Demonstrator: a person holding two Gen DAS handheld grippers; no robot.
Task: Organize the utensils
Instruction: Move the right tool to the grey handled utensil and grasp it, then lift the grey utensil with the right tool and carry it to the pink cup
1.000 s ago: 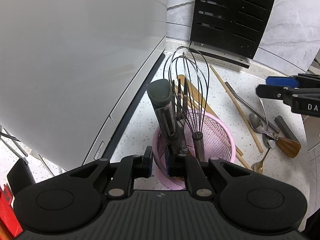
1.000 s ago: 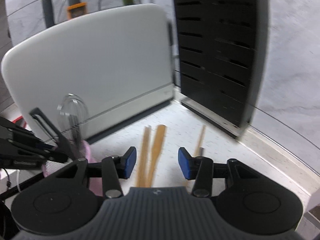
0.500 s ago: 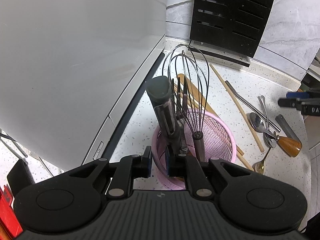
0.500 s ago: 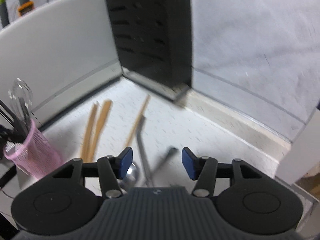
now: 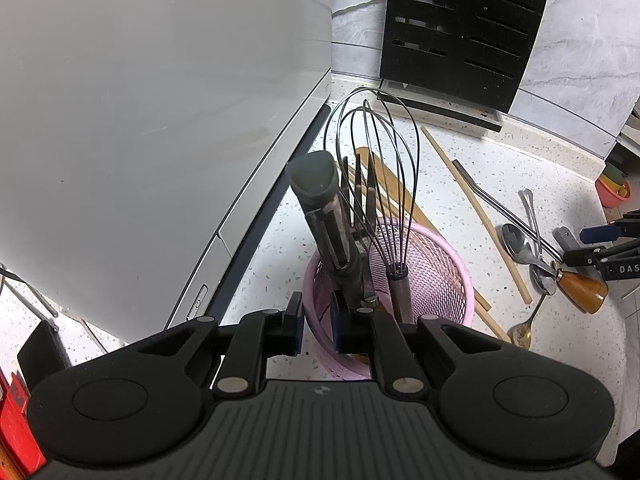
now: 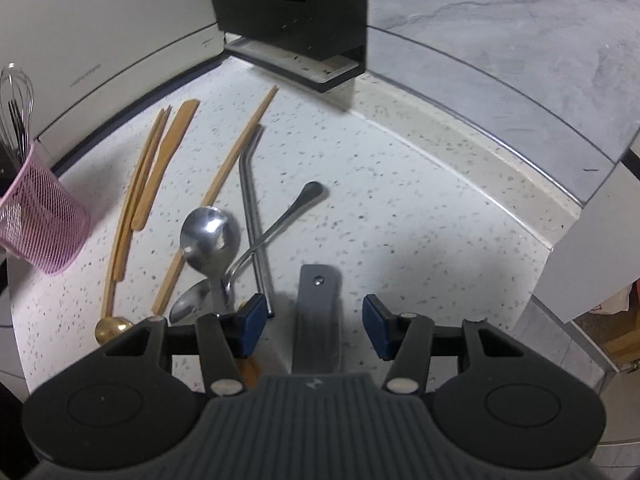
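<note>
The pink mesh cup (image 5: 432, 276), already holding a whisk (image 5: 384, 184) and dark-handled tools, stands beside the white appliance (image 5: 140, 120) because the left gripper (image 5: 316, 322) pinches its near rim, seemingly to steady it. Loose spoons (image 6: 208, 236), a metal straw (image 6: 254, 232) and wooden sticks (image 6: 224, 184) lie on the counter (image 6: 400, 200) right of the cup. The right gripper (image 6: 312, 324) hangs open astride a grey handle (image 6: 318, 320), untouched, likely the next pick.

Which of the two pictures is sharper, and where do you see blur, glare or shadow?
Left wrist view: sharp, whisk wires crisp. Right wrist view: slightly blurred, glare on the large spoon, a soft shadow around the grey handle. Both bend straight edges.
</note>
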